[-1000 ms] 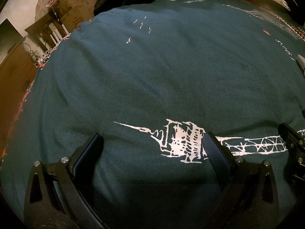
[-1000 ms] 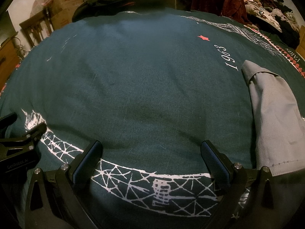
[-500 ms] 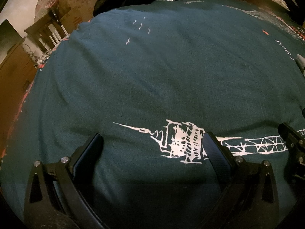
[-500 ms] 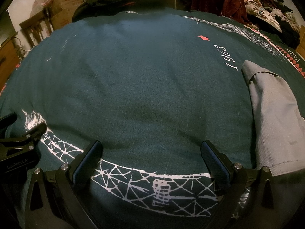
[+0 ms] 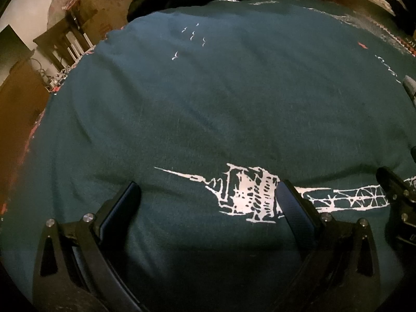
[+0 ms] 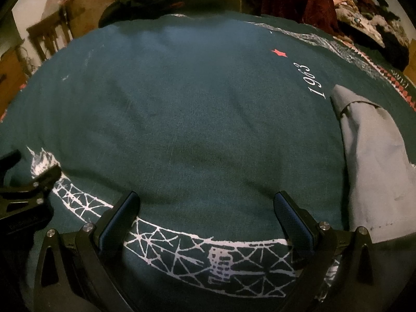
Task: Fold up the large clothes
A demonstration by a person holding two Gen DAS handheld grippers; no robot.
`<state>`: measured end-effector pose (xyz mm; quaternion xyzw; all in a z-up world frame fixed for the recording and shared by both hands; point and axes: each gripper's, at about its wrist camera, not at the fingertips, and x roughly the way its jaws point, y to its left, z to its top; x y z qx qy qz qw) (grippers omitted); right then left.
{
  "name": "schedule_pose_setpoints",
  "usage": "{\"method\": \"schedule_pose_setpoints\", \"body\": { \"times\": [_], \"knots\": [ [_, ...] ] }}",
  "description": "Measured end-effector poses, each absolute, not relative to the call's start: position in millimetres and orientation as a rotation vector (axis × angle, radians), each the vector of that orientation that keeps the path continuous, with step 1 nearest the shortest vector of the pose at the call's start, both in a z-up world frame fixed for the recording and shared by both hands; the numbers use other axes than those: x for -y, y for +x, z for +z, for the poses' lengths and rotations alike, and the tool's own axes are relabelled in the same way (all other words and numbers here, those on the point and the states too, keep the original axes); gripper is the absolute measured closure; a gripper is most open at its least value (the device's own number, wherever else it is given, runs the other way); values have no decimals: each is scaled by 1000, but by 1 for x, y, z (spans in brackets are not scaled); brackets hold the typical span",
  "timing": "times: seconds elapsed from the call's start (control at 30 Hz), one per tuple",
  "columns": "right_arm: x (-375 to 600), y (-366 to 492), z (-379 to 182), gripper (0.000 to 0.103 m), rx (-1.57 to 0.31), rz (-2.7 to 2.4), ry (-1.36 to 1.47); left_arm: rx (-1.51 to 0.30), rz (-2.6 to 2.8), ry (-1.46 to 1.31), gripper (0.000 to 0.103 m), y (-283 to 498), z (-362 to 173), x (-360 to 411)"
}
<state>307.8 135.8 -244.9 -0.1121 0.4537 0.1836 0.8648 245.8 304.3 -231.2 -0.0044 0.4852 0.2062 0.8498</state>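
A grey garment (image 6: 374, 161) lies folded long and narrow at the right side of a dark teal cloth (image 6: 197, 114) printed with a white bridge, a red star and "1963". Only the garment's far tip (image 5: 410, 83) shows at the right edge of the left wrist view. My right gripper (image 6: 206, 202) hovers open over the cloth, left of the garment, with nothing between its fingers. My left gripper (image 5: 208, 195) is open too, low over the white print on the teal cloth (image 5: 208, 104), holding nothing. Each gripper shows at the edge of the other's view.
Cardboard boxes (image 5: 101, 7) and a wooden chair (image 5: 62, 46) stand beyond the cloth's far left edge. A wooden cabinet (image 5: 15, 109) is at the left. Piled clothes (image 6: 358, 13) and a dark red cloth (image 6: 293, 2) lie at the far right.
Both views have shifted very slightly; the grippers stay open and the grey garment has not moved.
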Motion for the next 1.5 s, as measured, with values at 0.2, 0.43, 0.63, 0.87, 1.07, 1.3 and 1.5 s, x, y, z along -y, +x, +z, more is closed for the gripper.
{"method": "schedule_pose_setpoints", "body": {
  "times": [0.2,0.43,0.63,0.87,1.07,1.3,1.5],
  "knots": [
    [-132,319,-236,0,-957,465,-236,-1038,426,-35,0,249,-231,-307],
    [-77,265,-134,0,-764,513,-160,-864,296,-12,0,214,-156,-240],
    [38,168,-21,0,-506,377,-191,-526,153,-55,0,144,-9,-114],
    [148,49,65,0,-271,106,-208,-578,-46,-188,0,85,34,-15],
    [206,27,32,0,-576,30,-89,-742,-75,-64,0,55,14,33],
    [239,4,11,0,-703,0,-75,-809,10,-7,0,43,4,42],
    [248,-16,8,0,-718,-4,-53,-782,74,-45,0,36,4,38]
  ]
}}
